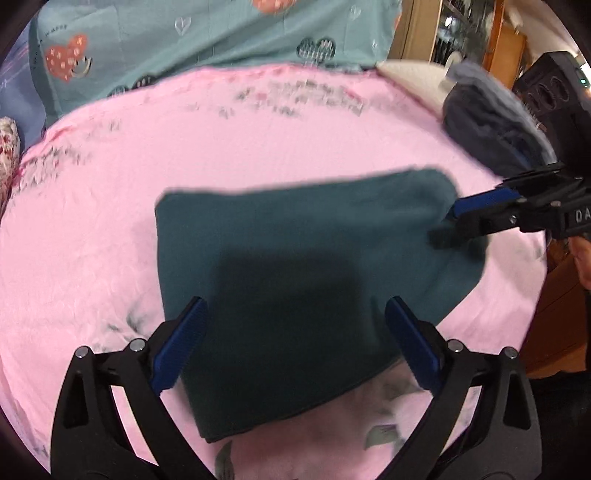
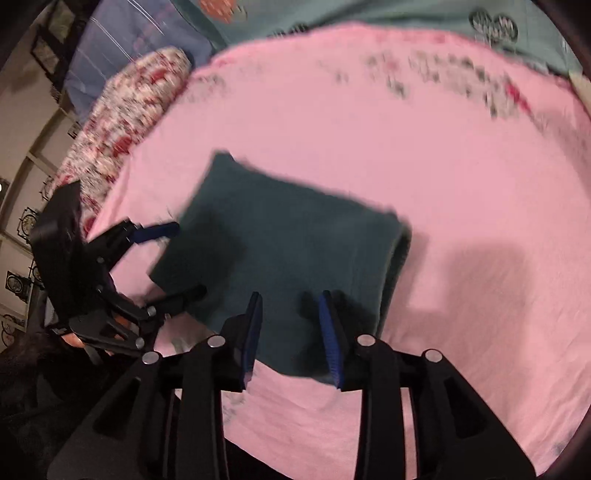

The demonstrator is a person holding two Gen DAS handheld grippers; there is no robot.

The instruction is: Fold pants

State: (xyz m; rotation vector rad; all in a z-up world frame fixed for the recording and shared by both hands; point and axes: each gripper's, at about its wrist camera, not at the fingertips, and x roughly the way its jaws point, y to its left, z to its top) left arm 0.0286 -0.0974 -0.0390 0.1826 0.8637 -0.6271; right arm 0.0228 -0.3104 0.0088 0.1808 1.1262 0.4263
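A bed under a pink sheet (image 1: 110, 206) fills the room's middle. Beyond its far edge lies a teal heart-print quilt (image 1: 207, 33); beside that, wooden shelving (image 1: 417, 33). At the bed's left, a red-flowered pillow (image 2: 122, 107) and framed pictures on a pale wall (image 2: 16, 284).

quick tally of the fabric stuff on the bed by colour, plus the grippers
Dark teal folded pants: 1
Pink sheet: 1
Light teal heart-print bedding: 1
Red-and-white floral cushion: 1
Grey-blue bundle: 1
Grippers, left gripper and right gripper: 2
Total: 7
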